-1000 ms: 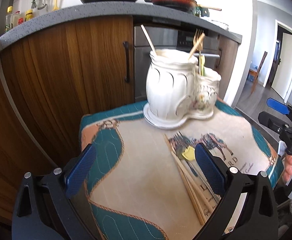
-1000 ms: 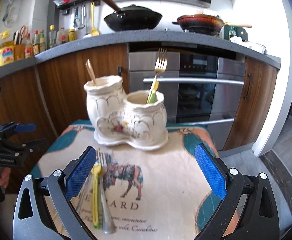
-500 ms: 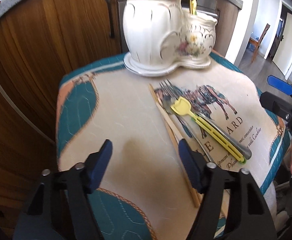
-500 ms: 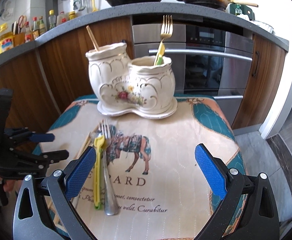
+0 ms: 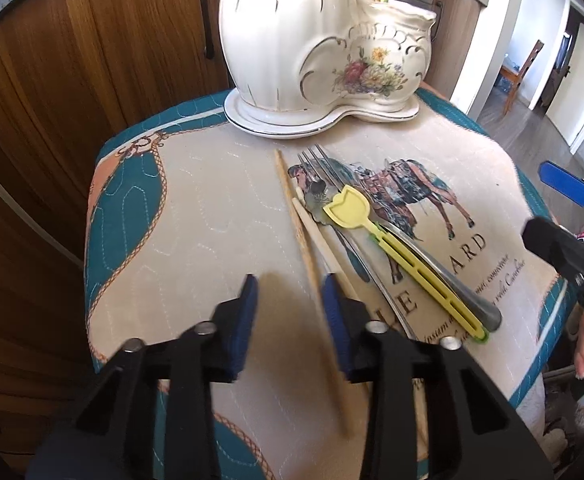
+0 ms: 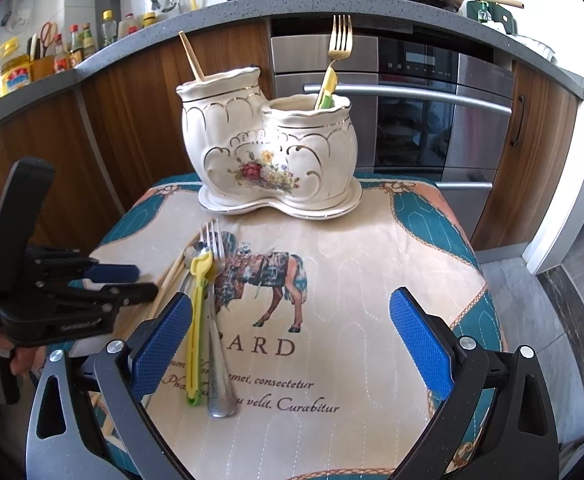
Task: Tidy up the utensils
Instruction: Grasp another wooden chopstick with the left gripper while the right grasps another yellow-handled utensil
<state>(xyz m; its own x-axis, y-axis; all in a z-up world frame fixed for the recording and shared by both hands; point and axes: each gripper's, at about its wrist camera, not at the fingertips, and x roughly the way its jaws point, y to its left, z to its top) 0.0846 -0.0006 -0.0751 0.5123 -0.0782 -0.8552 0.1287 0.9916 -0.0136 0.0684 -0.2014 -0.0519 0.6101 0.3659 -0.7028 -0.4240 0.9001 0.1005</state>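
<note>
The left gripper (image 5: pixel 287 312) hangs low over the quilted cloth (image 5: pixel 195 216), its fingers closing toward the near end of a wooden chopstick (image 5: pixel 310 264). That stick runs just inside the right-hand finger, not yet pinched, with bare cloth across the rest of the gap. To do this well, I would centre the stick between the pads, nudging the gripper toward it so the second chopstick (image 5: pixel 320 236) lying against it is either taken cleanly too or left alone, then lift the tip clear before swinging. The right gripper (image 6: pixel 292 340) waits with fingers spread wide and nothing between them. Beside its left finger lie the yellow plastic utensil (image 6: pixel 195 320) and a steel fork (image 6: pixel 215 320). The cloth's print reads "ARD", "consectetur" and "velit. Curabitur". Farther back stands the cream ceramic holder (image 6: pixel 267 156), a chopstick in the taller pot and a gold fork (image 6: pixel 342 40) in the lower.
</note>
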